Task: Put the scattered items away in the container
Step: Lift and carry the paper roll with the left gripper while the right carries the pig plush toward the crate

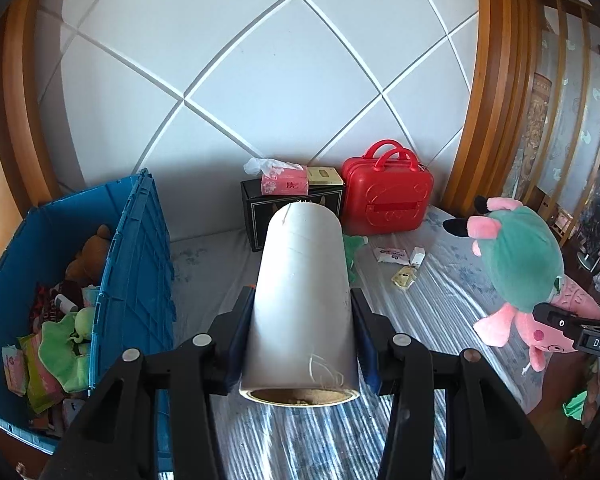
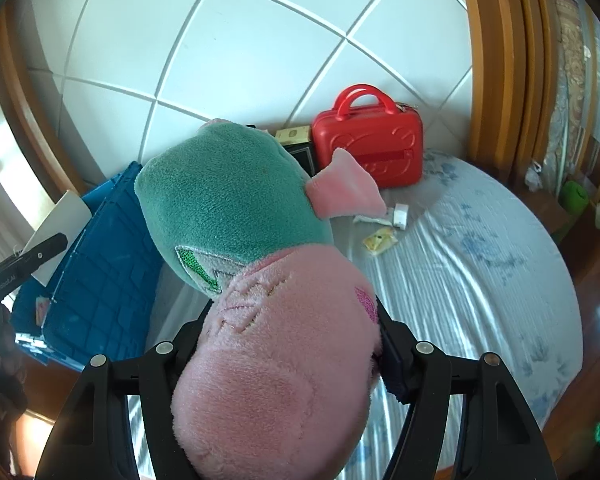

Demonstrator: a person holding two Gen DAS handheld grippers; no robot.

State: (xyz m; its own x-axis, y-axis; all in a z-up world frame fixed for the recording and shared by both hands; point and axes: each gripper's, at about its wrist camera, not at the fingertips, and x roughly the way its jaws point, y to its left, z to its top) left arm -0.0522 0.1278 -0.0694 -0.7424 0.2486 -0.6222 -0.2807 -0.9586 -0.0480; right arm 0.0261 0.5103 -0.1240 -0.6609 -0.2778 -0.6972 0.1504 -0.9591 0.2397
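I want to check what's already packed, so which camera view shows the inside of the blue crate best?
The left wrist view: the blue crate stands open at the left, with plush toys and packets visible inside. The right wrist view shows only the blue crate's ribbed outer wall, largely hidden behind the pink and green plush toy, nothing of the contents.

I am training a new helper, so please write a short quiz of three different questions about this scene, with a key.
1. True or false: the left tongs are closed on the white roll.
2. What do the right tongs hold?
A. the red case
B. the pink and green plush toy
C. nothing
3. Fill in: the blue crate stands on the ____ side of the left wrist view.

Key: 1 true; 2 B; 3 left.
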